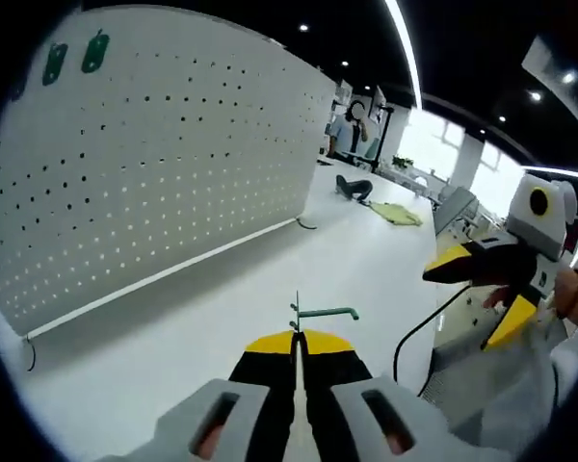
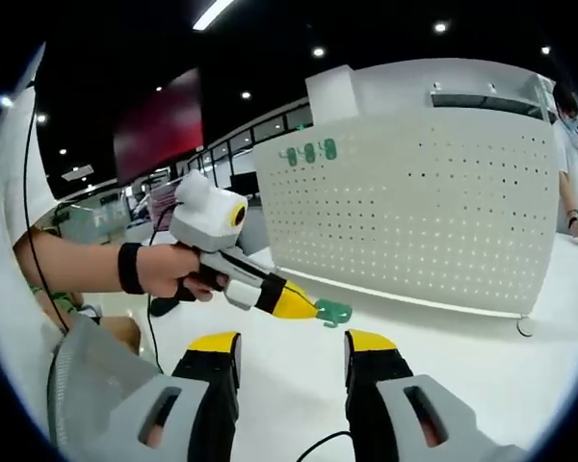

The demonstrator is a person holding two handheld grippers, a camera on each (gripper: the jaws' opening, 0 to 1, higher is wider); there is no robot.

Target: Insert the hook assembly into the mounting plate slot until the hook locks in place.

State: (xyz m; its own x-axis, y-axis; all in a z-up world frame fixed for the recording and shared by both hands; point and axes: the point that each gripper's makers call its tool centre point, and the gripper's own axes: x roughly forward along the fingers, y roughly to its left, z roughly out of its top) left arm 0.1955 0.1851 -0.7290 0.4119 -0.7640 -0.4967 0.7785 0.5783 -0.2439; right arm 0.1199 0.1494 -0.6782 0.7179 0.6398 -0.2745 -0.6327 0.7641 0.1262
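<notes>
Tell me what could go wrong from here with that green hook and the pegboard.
1. The left gripper pinches the green hook only at its tips, so it might twist or slip on contact.
2. The hook hangs well short of the pegboard, whose small holes leave little room for misalignment.
3. The right gripper is open and idle, giving no support.

— What's my work surface?
— I see a white table, smooth and glossy, and a white pegboard panel stands upright on it.
— Anything else lying on it?
— At the far end I see a dark object and a yellow-green cloth, near each other, well apart from the panel's foot
</notes>
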